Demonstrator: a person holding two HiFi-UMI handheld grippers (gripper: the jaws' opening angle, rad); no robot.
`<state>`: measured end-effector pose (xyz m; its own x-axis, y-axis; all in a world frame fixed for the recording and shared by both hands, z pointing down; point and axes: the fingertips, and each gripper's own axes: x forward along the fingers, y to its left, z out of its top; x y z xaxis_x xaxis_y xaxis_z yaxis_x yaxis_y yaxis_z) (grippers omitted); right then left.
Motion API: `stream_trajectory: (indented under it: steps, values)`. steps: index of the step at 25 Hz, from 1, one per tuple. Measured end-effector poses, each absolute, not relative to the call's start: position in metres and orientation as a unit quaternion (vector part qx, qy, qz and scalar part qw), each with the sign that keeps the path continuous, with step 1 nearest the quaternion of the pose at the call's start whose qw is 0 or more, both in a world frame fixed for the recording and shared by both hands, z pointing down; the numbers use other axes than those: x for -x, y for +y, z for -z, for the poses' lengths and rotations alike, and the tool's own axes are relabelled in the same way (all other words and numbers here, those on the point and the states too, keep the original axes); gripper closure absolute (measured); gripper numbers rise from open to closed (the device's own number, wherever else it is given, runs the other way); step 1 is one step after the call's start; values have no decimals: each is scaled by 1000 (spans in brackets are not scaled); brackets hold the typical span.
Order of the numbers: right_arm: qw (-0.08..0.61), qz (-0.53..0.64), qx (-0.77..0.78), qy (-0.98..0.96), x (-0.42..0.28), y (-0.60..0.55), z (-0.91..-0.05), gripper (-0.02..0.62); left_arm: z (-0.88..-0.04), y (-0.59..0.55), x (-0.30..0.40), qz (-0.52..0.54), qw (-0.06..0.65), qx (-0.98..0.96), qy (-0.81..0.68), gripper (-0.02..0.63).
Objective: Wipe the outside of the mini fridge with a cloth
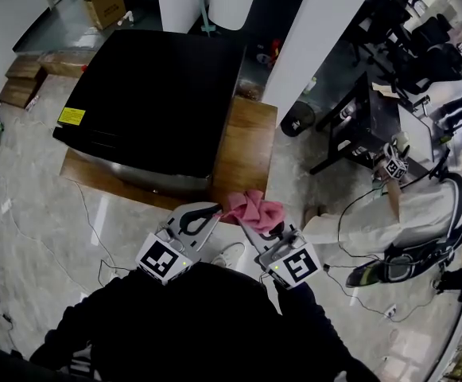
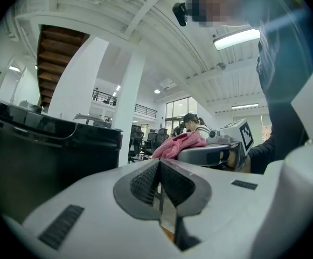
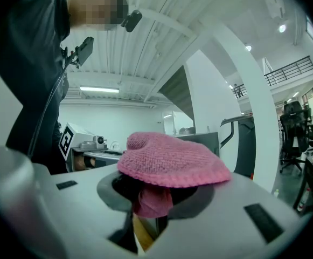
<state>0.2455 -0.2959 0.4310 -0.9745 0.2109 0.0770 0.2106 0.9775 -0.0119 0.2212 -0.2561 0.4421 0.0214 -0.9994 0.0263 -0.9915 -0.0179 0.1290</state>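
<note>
Right claw [image 1: 258, 231] clamps pink cloth [image 1: 253, 210]; left claw [image 1: 212, 211] closed, empty; mini fridge [image 1: 151, 102] just ahead.

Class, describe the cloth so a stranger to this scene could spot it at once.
Start at the big black mini fridge on the low wooden platform. At the platform's near corner, the right gripper clamps a cloth: pink and knitted, the only pink thing there.

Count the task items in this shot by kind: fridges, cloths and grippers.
mini fridge: 1
pink cloth: 1
grippers, left gripper and right gripper: 2
Total: 4
</note>
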Motion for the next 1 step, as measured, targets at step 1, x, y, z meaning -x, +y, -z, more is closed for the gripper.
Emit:
stream_trajectory:
  steps: [1]
  values:
    - [41, -3, 105, -994, -249, -298, -429, 469, -440, -257, -224, 31, 54, -711, -700, 601]
